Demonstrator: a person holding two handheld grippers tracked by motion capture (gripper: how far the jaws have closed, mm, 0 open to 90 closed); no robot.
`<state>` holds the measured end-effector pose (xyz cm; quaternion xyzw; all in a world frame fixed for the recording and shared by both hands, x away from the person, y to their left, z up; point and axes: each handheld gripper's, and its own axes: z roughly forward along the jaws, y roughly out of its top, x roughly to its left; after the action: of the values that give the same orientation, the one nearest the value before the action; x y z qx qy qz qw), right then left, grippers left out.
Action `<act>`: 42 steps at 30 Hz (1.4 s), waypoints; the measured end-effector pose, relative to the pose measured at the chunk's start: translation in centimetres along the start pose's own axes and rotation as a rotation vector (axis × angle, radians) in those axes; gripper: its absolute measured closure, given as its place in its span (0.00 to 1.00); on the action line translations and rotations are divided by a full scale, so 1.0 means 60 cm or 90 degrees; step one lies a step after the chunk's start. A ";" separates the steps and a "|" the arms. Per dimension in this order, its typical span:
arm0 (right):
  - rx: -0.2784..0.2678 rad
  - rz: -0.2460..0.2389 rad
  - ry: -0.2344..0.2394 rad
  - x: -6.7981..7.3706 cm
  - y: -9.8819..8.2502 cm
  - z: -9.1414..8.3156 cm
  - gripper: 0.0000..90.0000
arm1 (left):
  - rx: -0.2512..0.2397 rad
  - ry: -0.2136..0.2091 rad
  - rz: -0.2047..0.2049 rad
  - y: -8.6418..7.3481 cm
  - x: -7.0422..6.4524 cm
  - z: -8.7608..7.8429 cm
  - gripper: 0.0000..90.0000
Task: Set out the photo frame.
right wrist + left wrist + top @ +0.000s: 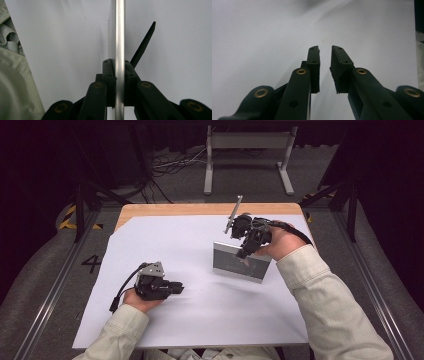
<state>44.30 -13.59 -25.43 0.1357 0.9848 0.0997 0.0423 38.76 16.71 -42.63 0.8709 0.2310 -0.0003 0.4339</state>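
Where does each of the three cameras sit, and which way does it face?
High view: above the person's side, looking forward and down on the table; forearms, left gripper, right gripper on the frame.
Left gripper view: on the left gripper, looking along its parted jaws at the white sheet.
Right gripper view: on the right gripper, jaws clamping the frame's silver edge; a sleeve at left.
Shared: high and right gripper views both show the frame.

A silver-framed picture frame (241, 262) stands upright on its edge, its black rear prop (probably a stand) (143, 45) splayed out.
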 end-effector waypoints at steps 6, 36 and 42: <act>0.004 -0.046 0.002 -0.004 0.006 0.006 0.92 | 0.001 -0.003 0.000 0.001 0.001 0.001 0.86; 0.033 -0.174 0.053 -0.003 0.017 0.046 0.92 | 0.004 -0.014 0.000 0.006 0.005 0.009 0.86; 0.041 -0.169 0.057 -0.005 0.017 0.055 0.92 | 0.006 -0.015 0.003 0.007 0.006 0.011 0.86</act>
<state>45.24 -12.11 -28.40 0.0006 0.9977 0.0679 0.0070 39.37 16.17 -42.80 0.8733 0.2241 -0.0108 0.4324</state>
